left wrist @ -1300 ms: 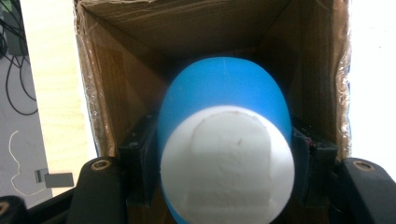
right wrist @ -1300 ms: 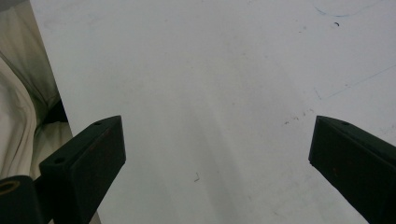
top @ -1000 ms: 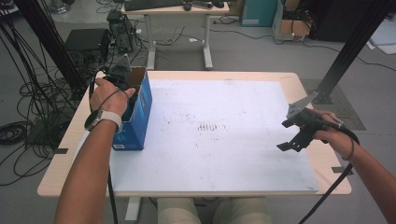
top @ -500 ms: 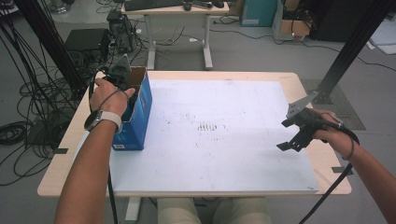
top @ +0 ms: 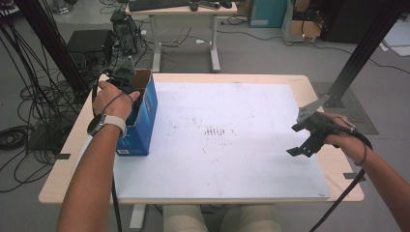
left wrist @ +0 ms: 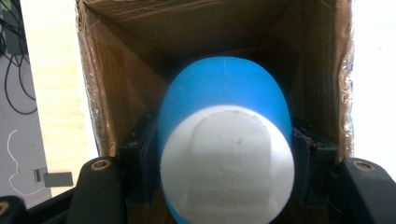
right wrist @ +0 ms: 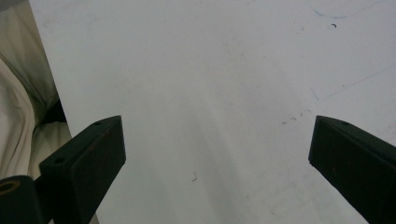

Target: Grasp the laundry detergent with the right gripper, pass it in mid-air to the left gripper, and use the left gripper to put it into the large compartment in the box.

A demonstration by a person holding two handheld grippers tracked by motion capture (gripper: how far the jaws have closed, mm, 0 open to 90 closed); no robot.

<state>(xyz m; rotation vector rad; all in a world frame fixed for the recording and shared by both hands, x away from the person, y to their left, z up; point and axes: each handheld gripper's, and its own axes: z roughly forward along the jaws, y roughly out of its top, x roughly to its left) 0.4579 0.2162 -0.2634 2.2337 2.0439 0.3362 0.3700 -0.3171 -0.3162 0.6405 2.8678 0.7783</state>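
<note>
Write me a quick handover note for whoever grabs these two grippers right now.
Left gripper: shut on the blue and white object, held down inside the open cardboard box at the table's left edge.
Right gripper: open, holding nothing, over the white board at its right side.
Done: object gripped inside the box.
Left: whether it is going in or coming out cannot be told; either release it there or lift it clear onto the board. The right gripper is free to steady the box.
</note>
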